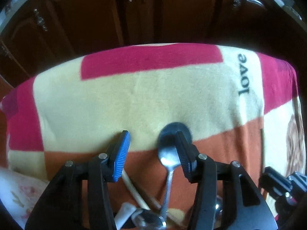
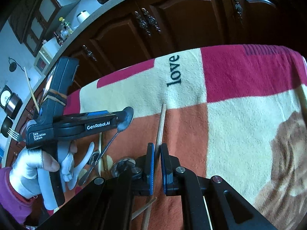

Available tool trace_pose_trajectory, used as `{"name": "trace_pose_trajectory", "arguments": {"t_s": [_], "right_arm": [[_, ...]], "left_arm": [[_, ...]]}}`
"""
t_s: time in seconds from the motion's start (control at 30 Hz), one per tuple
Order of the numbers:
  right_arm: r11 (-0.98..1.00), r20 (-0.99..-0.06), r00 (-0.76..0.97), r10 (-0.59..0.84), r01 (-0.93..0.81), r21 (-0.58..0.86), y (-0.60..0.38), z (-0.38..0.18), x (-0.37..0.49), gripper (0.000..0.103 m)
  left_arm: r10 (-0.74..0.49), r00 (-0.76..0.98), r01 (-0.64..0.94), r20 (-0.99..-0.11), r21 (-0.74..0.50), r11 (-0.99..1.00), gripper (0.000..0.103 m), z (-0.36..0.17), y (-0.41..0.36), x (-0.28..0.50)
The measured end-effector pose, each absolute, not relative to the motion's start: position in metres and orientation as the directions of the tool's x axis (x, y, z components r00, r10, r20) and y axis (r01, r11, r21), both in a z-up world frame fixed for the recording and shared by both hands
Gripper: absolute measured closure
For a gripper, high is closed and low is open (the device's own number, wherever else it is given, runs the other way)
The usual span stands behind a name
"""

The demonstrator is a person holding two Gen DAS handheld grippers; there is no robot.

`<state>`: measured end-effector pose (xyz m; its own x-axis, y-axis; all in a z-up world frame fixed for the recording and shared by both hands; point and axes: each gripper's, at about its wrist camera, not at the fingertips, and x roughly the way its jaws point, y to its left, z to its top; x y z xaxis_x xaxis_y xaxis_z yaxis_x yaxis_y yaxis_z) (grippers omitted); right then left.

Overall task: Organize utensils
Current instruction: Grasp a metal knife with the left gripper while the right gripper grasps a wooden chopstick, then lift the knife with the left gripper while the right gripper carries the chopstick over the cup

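Note:
In the left wrist view my left gripper point(image 1: 151, 140) is open above the blanket-covered table point(image 1: 134, 95). A metal spoon point(image 1: 168, 157) lies bowl-forward against the inside of its right finger, its handle running back into a pile of utensils point(image 1: 145, 216) with wooden chopsticks point(image 1: 134, 189) and a white spoon. In the right wrist view my right gripper point(image 2: 157, 147) is shut on a wooden chopstick point(image 2: 160, 126) that points forward over the orange patch. The left gripper point(image 2: 122, 118) shows there at the left, with the spoon bowl point(image 2: 126, 117) at its tip.
The blanket has red, cream and orange squares and the word "love" point(image 2: 173, 71). Dark wooden cabinets point(image 2: 172, 19) stand beyond the table's far edge. More chopsticks point(image 2: 144, 209) lie under my right gripper. A fork point(image 2: 13, 134) shows at the far left.

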<state>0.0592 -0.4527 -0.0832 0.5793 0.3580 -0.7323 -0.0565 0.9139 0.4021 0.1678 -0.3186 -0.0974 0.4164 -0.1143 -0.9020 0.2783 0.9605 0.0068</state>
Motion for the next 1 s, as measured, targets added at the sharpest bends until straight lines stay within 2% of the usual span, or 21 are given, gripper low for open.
{"name": "trace_pose_trajectory", "arguments": {"t_s": [0.07,0.1,0.2,0.33,0.67,1.0], "right_arm": [[0.910,-0.730,0.580,0.362,-0.052,0.410,-0.455,-0.086,0.060,0.097],[0.907,-0.728,0.580,0.365,-0.047,0.418,-0.457,-0.087,0.060,0.097],[0.902,-0.723,0.584,0.369,-0.039,0.430,-0.460,-0.089,0.058,0.097],[0.901,-0.715,0.595,0.368,-0.038,0.432,-0.463,-0.087,0.050,0.097],[0.905,-0.704,0.615,0.355,-0.039,0.423,-0.462,-0.072,0.043,0.097],[0.916,-0.652,0.686,0.325,-0.057,0.396,-0.460,-0.030,0.024,0.097]], "left_arm": [[-0.131,0.405,0.315,-0.905,0.004,0.949,0.068,-0.098,-0.331,0.168],[-0.137,0.403,0.336,-0.905,0.007,0.942,0.082,-0.098,-0.337,0.166],[-0.123,0.422,0.383,-0.898,0.053,0.922,0.091,-0.094,-0.345,0.160],[-0.191,0.403,0.393,-0.895,-0.019,0.919,0.101,-0.088,-0.338,0.152],[-0.315,0.359,0.424,-0.878,-0.147,0.894,0.103,-0.066,-0.321,0.127],[-0.364,0.453,0.426,-0.814,-0.161,0.890,0.103,-0.008,-0.294,0.114]]}}
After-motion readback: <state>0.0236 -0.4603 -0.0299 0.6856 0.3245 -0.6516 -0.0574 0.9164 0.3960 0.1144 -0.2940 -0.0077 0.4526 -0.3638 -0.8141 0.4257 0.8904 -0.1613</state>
